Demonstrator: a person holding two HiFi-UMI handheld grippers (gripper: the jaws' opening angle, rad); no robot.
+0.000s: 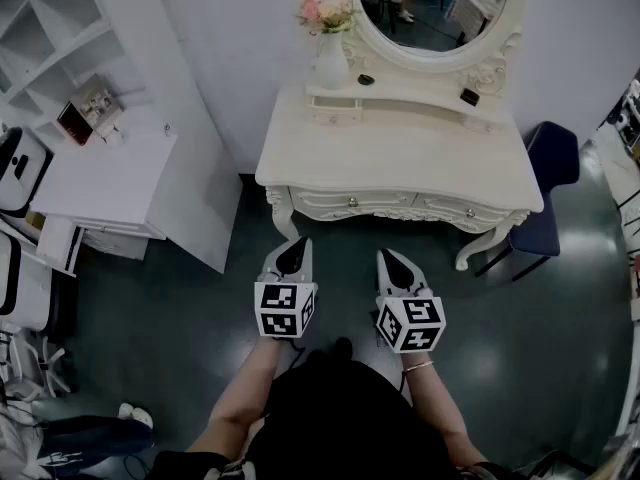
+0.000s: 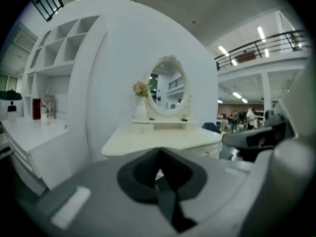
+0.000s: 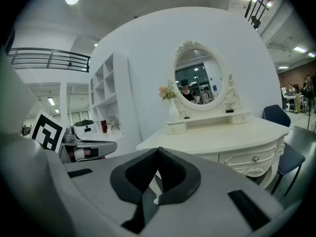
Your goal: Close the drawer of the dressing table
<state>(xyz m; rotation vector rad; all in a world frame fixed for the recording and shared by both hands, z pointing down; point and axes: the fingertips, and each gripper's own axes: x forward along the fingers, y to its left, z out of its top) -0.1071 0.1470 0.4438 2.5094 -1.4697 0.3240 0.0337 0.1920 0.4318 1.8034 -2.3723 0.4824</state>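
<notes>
Showing forearms (image 1: 243,396) behind left gripper (image 1: 297,245), right gripper (image 1: 389,257): head view only.

Left tool (image 1: 296,247), right tool (image 1: 388,258) side by side, jaws together, empty

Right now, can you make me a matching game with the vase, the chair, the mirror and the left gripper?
Things:
1 vase
2 chair
3 mirror
4 left gripper

Descriptions:
A dark blue, by the right end of the dressing table
B shut, holding nothing
C white, with pink flowers in it
D oval, upright at the table's back

Pairs: 1-C, 2-A, 3-D, 4-B
</notes>
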